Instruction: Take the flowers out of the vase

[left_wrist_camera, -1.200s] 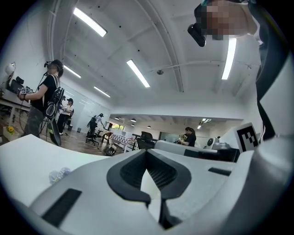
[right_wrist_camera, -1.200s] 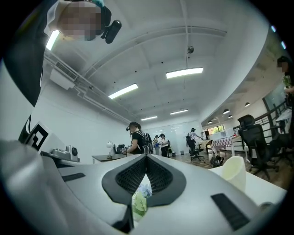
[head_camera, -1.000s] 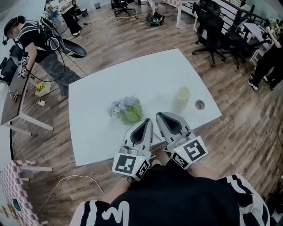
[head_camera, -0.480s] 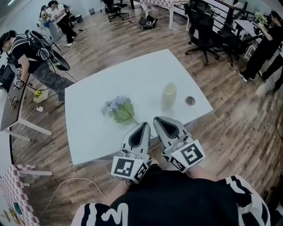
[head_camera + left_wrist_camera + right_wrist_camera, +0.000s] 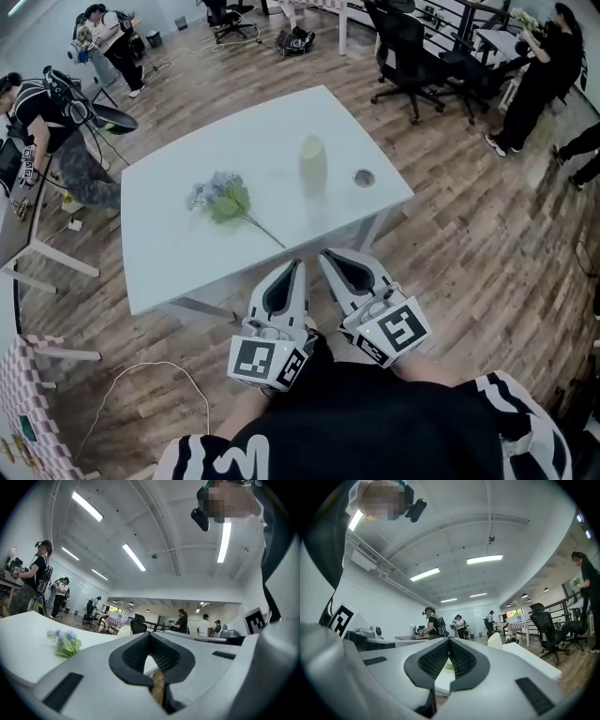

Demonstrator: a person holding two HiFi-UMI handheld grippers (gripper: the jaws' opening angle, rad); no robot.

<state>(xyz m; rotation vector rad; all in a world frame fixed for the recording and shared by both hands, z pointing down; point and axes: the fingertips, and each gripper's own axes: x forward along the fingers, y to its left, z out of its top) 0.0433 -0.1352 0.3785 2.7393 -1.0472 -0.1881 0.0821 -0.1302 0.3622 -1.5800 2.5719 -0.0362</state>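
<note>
Flowers [image 5: 220,199] lie flat on the white surface [image 5: 169,267], well apart from the upright vase [image 5: 313,166], so the task looks finished. Left gripper [image 5: 294,265] and right gripper [image 5: 327,254] hang level off its near edge, fingers pressed together, seemingly empty, nothing left to grasp
</note>
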